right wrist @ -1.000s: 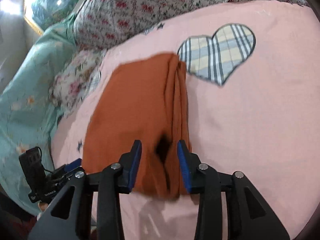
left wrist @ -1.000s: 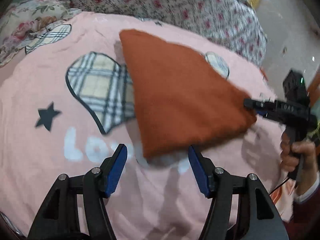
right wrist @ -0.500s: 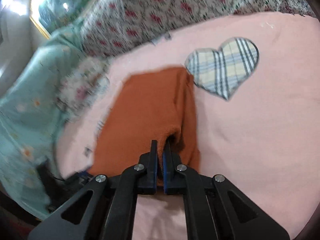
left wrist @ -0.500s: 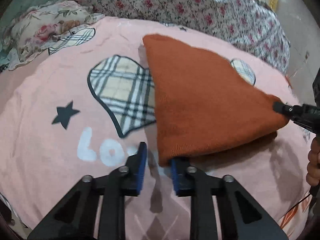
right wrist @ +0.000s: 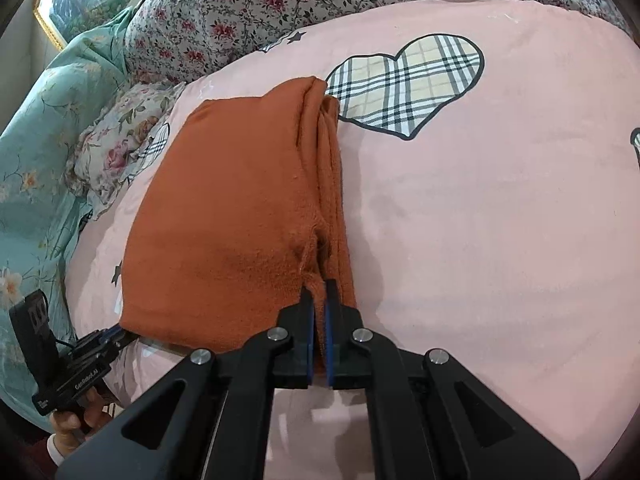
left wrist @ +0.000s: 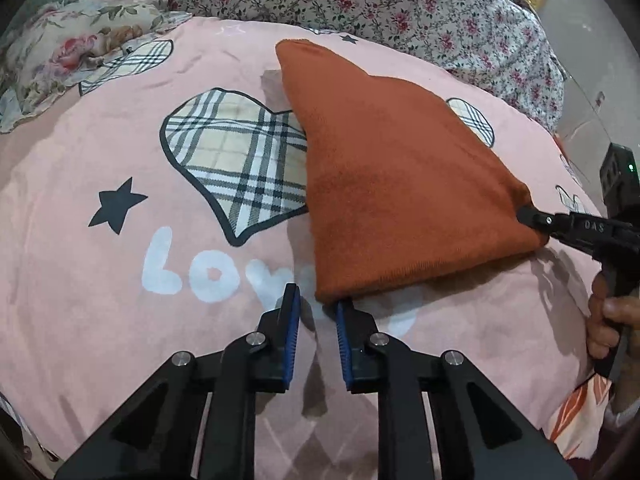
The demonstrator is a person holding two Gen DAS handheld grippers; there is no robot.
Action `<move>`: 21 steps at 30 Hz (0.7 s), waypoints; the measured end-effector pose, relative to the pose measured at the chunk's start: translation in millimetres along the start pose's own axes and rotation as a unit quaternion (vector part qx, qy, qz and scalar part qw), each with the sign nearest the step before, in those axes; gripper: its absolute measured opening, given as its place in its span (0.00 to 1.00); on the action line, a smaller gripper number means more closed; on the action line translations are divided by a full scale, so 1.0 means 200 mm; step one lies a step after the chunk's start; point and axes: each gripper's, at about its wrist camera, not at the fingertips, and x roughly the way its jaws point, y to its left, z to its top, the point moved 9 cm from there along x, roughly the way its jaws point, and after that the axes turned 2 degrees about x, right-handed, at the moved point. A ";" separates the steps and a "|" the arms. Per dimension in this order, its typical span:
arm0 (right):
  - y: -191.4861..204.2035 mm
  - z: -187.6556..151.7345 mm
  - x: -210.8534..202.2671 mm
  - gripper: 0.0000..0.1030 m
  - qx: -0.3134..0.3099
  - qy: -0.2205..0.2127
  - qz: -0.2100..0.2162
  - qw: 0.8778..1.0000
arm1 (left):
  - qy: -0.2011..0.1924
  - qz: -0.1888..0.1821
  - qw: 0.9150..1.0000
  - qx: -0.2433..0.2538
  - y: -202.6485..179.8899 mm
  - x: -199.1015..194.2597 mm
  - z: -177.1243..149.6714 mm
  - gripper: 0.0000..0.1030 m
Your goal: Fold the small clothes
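An orange folded cloth (left wrist: 400, 184) lies on the pink bedsheet (left wrist: 100, 300). My left gripper (left wrist: 317, 296) is at its near corner with the jaws a narrow gap apart. That corner rests over the tip of the right finger, and pink sheet shows between the pads. In the right wrist view the cloth (right wrist: 224, 220) shows several stacked layers along its right side. My right gripper (right wrist: 318, 292) is shut on a raised layer at the near edge there. The left gripper (right wrist: 120, 334) sits at the cloth's lower left corner. The right gripper (left wrist: 524, 214) pinches the cloth's right corner.
Plaid heart patches (left wrist: 240, 160) and white lettering (left wrist: 192, 272) mark the sheet. A red-flowered quilt (left wrist: 400, 4) is bunched along the far side, with a floral pillow (left wrist: 72, 40) and a teal blanket (right wrist: 40, 140) to the left. A hand (left wrist: 612, 320) holds the right gripper's handle.
Both grippers' jaws came together from wide apart. The right one closed on the cloth's near edge. The left one narrowed at the cloth's corner, and its view tipped forward slightly.
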 end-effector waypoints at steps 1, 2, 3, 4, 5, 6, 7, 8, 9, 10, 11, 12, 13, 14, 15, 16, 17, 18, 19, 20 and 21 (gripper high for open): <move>0.00 0.00 0.00 0.04 0.000 0.002 -0.001 1.000 | 0.003 -0.003 1.000 0.003 0.00 0.00 0.00 0.17; 0.00 0.00 0.00 0.04 0.001 0.003 -0.005 1.000 | 0.006 -0.011 1.000 0.008 0.00 -0.02 -0.01 0.16; -0.01 0.00 -0.02 0.04 0.005 0.006 -0.006 1.000 | 0.005 -0.020 1.000 0.011 -0.01 -0.05 0.00 0.17; -0.02 0.00 -0.03 0.07 0.014 0.008 -0.007 1.000 | 0.002 -0.031 0.999 0.012 -0.01 -0.08 0.00 0.18; -0.05 0.01 -0.06 0.10 0.027 0.009 -0.012 1.000 | -0.004 -0.047 0.999 0.012 -0.02 -0.13 0.02 0.18; -0.06 0.02 -0.09 0.17 0.036 0.006 -0.010 0.999 | -0.010 -0.061 0.998 0.013 -0.03 -0.16 0.03 0.18; -0.07 0.04 -0.12 0.18 0.041 -0.002 -0.012 0.999 | -0.019 -0.075 0.997 0.014 -0.04 -0.20 0.06 0.19; -0.08 0.07 -0.16 0.18 0.042 -0.013 -0.016 0.999 | -0.024 -0.085 0.996 0.016 -0.05 -0.21 0.08 0.20; -0.06 0.12 -0.19 0.18 0.041 -0.026 -0.013 0.999 | -0.029 -0.096 0.995 0.017 -0.07 -0.22 0.10 0.22; -0.02 0.16 -0.20 0.18 0.037 -0.036 -0.001 0.999 | -0.037 -0.112 0.993 0.016 -0.10 -0.22 0.14 0.22; 0.03 0.20 -0.20 0.18 0.030 -0.042 0.014 0.999 | -0.041 -0.118 0.992 0.015 -0.12 -0.21 0.17 0.23; 0.09 0.22 -0.17 0.18 0.020 -0.039 0.026 0.999 | -0.042 -0.124 0.991 0.013 -0.13 -0.20 0.20 0.23; 0.18 0.25 -0.11 0.18 0.004 -0.029 0.042 0.999 | -0.042 -0.136 0.990 0.013 -0.16 -0.17 0.23 0.24; 0.21 0.26 -0.07 0.18 -0.004 -0.023 0.049 0.999 | -0.044 -0.138 0.989 0.013 -0.18 -0.15 0.26 0.24; 0.24 0.26 -0.01 0.18 -0.007 -0.012 0.047 0.999 | -0.043 -0.137 0.990 0.010 -0.18 -0.11 0.28 0.24; 0.25 0.28 0.07 0.18 -0.006 -0.002 0.040 0.999 | -0.040 -0.142 0.989 0.009 -0.19 -0.09 0.29 0.26; 0.23 0.29 0.13 0.18 -0.001 0.006 0.035 0.999 | -0.030 -0.155 0.987 0.008 -0.21 -0.04 0.31 0.28; 0.21 0.30 0.17 0.18 0.003 0.011 0.028 1.000 | -0.013 -0.143 0.990 0.002 -0.19 0.02 0.31 0.26; 0.17 0.31 0.23 0.17 0.007 0.013 0.006 1.000 | 0.011 -0.133 0.991 -0.002 -0.17 0.09 0.29 0.19; 0.12 0.31 0.26 0.15 0.017 0.016 -0.005 1.000 | 0.027 -0.132 0.991 -0.004 -0.17 0.14 0.27 0.18; 0.07 0.31 0.29 0.08 0.038 0.018 -0.005 0.999 | 0.035 -0.136 0.990 -0.007 -0.17 0.16 0.25 0.16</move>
